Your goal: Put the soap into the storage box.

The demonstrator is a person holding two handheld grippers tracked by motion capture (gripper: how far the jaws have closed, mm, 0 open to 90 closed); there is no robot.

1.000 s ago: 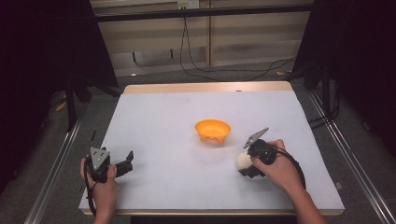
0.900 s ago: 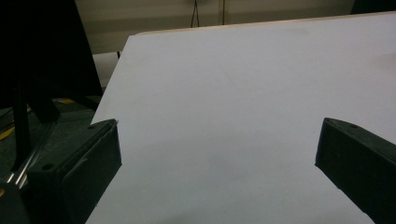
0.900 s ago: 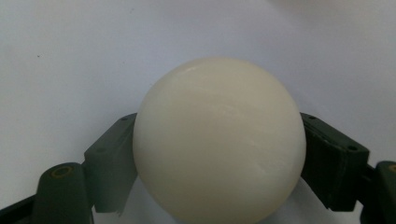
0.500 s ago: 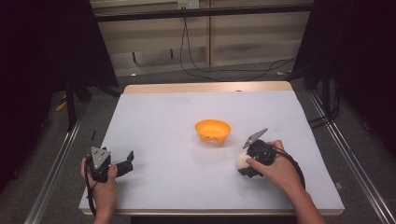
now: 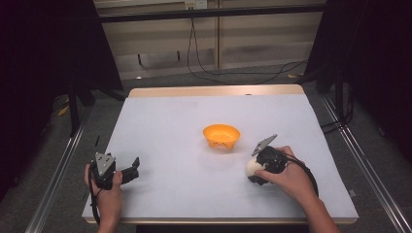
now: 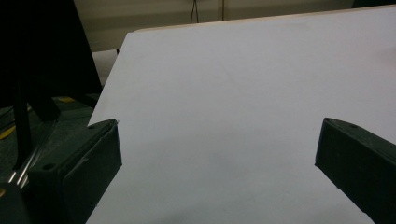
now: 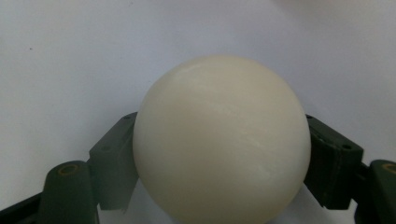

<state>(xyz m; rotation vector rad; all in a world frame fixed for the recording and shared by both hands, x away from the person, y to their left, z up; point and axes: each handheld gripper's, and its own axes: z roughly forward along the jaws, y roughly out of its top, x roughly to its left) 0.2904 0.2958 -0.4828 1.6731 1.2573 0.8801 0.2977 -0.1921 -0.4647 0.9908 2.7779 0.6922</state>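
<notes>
A cream-white ball (image 5: 251, 167) rests on the white table (image 5: 165, 126) at the front right. My right gripper (image 5: 254, 172) is shut on the ball (image 7: 219, 112): its jaws have just been closing and both pads (image 7: 114, 154) now press on the ball's sides. An orange bowl (image 5: 221, 135) stands upright and empty near the table's middle, up and left of the ball. My left gripper (image 5: 132, 171) lies low at the front left, held in a hand. In the left gripper view this gripper (image 6: 219, 154) is open, with bare table between its jaws.
The wooden far edge of the table (image 5: 214, 91) lies behind the bowl. Metal rails (image 5: 63, 165) run along both sides of the table. Cables (image 5: 204, 63) hang and lie on the floor beyond the far edge.
</notes>
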